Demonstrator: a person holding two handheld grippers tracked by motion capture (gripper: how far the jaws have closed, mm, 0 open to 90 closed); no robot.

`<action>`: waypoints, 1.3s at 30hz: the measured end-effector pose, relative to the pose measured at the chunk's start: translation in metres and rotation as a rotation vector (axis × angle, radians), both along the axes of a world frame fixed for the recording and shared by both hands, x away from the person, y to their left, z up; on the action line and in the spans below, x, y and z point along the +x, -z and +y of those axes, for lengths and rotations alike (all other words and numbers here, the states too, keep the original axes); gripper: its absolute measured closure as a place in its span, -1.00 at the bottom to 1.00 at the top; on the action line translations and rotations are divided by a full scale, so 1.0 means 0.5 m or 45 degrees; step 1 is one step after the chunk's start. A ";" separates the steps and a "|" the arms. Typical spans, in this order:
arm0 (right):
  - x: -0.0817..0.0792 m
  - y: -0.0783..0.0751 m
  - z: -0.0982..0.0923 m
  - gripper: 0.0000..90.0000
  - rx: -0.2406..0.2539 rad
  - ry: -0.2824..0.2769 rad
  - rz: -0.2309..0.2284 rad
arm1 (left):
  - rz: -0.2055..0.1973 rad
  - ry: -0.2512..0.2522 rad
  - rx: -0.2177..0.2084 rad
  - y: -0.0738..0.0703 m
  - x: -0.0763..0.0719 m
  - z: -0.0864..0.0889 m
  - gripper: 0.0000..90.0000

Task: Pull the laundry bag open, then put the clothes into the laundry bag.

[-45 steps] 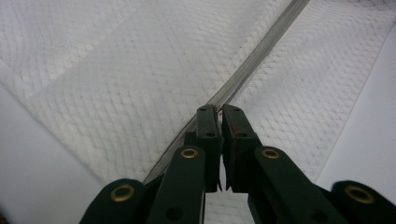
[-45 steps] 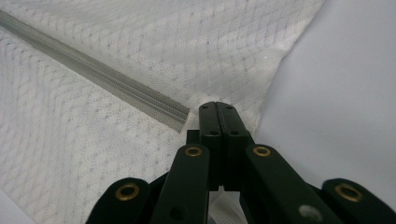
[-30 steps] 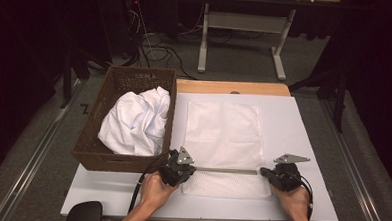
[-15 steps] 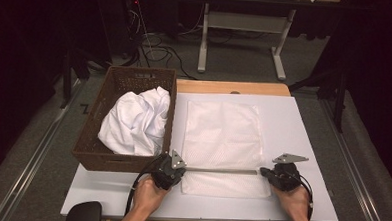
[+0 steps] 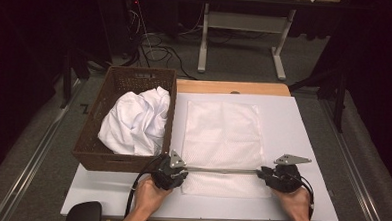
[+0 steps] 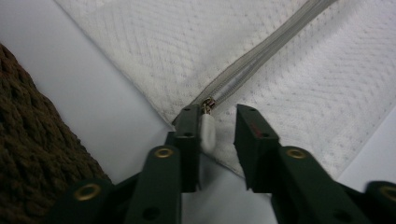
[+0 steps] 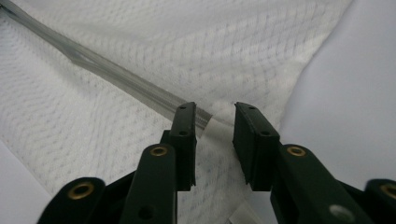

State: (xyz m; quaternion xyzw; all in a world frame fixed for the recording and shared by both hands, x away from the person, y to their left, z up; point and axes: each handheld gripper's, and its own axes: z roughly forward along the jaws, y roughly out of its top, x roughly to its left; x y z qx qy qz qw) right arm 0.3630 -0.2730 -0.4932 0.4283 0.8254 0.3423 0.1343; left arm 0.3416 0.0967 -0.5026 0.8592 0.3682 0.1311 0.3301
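Note:
A white mesh cover (image 5: 223,136) lies flat on the white table, with a grey zipper (image 5: 221,169) running across its near end. My left gripper (image 5: 184,169) sits at the zipper's left end. In the left gripper view its jaws (image 6: 217,112) have just been opening, and the white zipper pull (image 6: 207,133) hangs between them against one finger, with a gap to the other. My right gripper (image 5: 261,172) is at the zipper's right end. Its jaws (image 7: 215,109) have also just been opening, and they stand apart around the zipper's end tab (image 7: 215,125).
A brown wicker basket (image 5: 130,77) stands on the table's left side, close to the left gripper, with crumpled white cloth (image 5: 136,120) in it. Bare white table surface (image 5: 303,125) lies to the right of the cover. Beyond the table are a desk frame and cables on the floor.
The left gripper has shifted slightly left and toward the near edge along the zipper line. The right gripper has stayed in place.

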 end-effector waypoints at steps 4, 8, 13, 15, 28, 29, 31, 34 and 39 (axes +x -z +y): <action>-0.006 -0.006 0.002 0.44 0.006 0.002 -0.026 | -0.017 0.020 -0.017 -0.002 -0.004 -0.005 0.34; -0.004 -0.006 0.000 0.34 0.013 0.019 -0.039 | -0.019 0.024 -0.051 -0.006 -0.005 -0.005 0.24; -0.004 -0.007 -0.002 0.25 0.027 0.035 -0.044 | -0.058 0.018 -0.098 -0.023 -0.011 -0.005 0.12; -0.003 -0.005 -0.003 0.21 0.035 0.039 -0.048 | -0.073 0.015 -0.135 -0.032 -0.013 -0.005 0.09; 0.007 -0.014 0.016 0.15 0.046 0.053 -0.054 | -0.015 0.177 -0.121 -0.024 -0.009 -0.078 0.08; 0.007 -0.017 0.024 0.15 0.042 0.047 -0.064 | -0.009 0.187 -0.109 -0.020 -0.009 -0.083 0.08; 0.009 -0.019 0.039 0.14 0.034 0.025 -0.079 | 0.000 0.197 -0.092 -0.013 -0.010 -0.091 0.07; 0.013 -0.020 0.063 0.12 0.016 -0.013 -0.078 | 0.005 0.187 -0.052 0.002 -0.008 -0.100 0.07; 0.019 -0.026 0.095 0.11 -0.022 -0.087 -0.093 | 0.010 0.163 -0.050 0.016 -0.006 -0.099 0.06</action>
